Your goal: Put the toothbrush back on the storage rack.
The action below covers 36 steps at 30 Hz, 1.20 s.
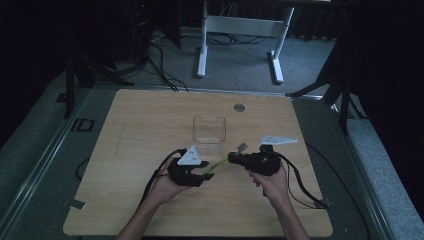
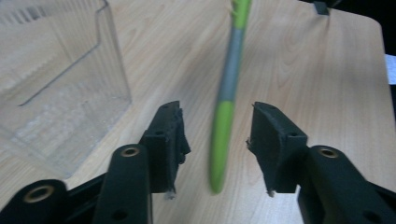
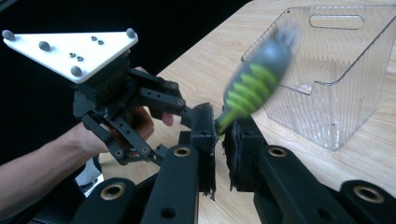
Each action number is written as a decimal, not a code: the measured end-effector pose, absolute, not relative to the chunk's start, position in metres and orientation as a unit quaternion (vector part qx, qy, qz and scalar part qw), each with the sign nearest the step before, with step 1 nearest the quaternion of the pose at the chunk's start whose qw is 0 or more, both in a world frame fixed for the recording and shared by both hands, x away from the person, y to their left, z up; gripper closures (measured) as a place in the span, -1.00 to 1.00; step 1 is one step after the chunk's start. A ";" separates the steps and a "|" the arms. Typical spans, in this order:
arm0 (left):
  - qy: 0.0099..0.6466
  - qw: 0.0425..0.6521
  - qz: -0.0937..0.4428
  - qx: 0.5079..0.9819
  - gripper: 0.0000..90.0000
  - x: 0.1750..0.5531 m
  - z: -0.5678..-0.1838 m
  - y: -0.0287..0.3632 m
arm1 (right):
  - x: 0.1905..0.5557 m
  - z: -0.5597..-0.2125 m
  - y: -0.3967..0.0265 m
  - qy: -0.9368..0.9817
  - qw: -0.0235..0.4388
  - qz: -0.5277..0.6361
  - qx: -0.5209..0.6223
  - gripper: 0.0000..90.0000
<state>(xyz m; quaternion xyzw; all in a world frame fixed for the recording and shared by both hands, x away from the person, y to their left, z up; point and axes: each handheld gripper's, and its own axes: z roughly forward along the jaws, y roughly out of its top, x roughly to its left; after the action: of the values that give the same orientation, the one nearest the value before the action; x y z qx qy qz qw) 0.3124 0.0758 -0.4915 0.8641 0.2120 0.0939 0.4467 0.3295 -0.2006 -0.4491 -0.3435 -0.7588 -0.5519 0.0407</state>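
My left gripper (image 1: 204, 172) has its jaws apart around the green toothbrush (image 2: 223, 126) without touching it. The toothbrush spans between both hands. My right gripper (image 3: 220, 128) is clamped on its handle, probably to carry it alone to the clear bin (image 1: 209, 131) just beyond.

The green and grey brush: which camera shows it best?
The left gripper view: the green and grey brush stretches lengthwise between open jaws. The right gripper view shows its blurred ribbed end clamped; the high view shows a thin green line.

Matt wooden table (image 1: 150, 115), clear glossy ribbed plastic bin (image 1: 209, 130), matt black tools
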 end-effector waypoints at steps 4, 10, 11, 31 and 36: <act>0.218 0.449 0.095 0.862 0.16 0.313 -0.492 0.080 | 0.329 -0.447 -0.202 -0.759 0.025 -0.551 -0.345 0.83; 0.224 0.450 0.096 0.859 0.16 0.313 -0.492 0.085 | 0.328 -0.444 -0.203 -0.759 0.012 -0.552 -0.345 0.84; 0.228 0.452 0.097 0.857 0.16 0.312 -0.492 0.088 | 0.328 -0.443 -0.204 -0.758 0.008 -0.553 -0.345 0.84; 0.253 0.452 0.102 0.849 0.16 0.314 -0.494 0.105 | 0.333 -0.435 -0.211 -0.746 -0.010 -0.563 -0.355 0.84; 0.254 0.456 0.102 0.847 0.16 0.313 -0.494 0.105 | 0.333 -0.433 -0.213 -0.741 -0.015 -0.569 -0.356 0.84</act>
<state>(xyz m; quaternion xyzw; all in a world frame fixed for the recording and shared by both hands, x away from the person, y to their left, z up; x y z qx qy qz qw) 0.3132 0.1050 -0.4941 0.8471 0.2539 0.1022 0.4555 0.3334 -0.2134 -0.4335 -0.3562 -0.7409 -0.5692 -0.0147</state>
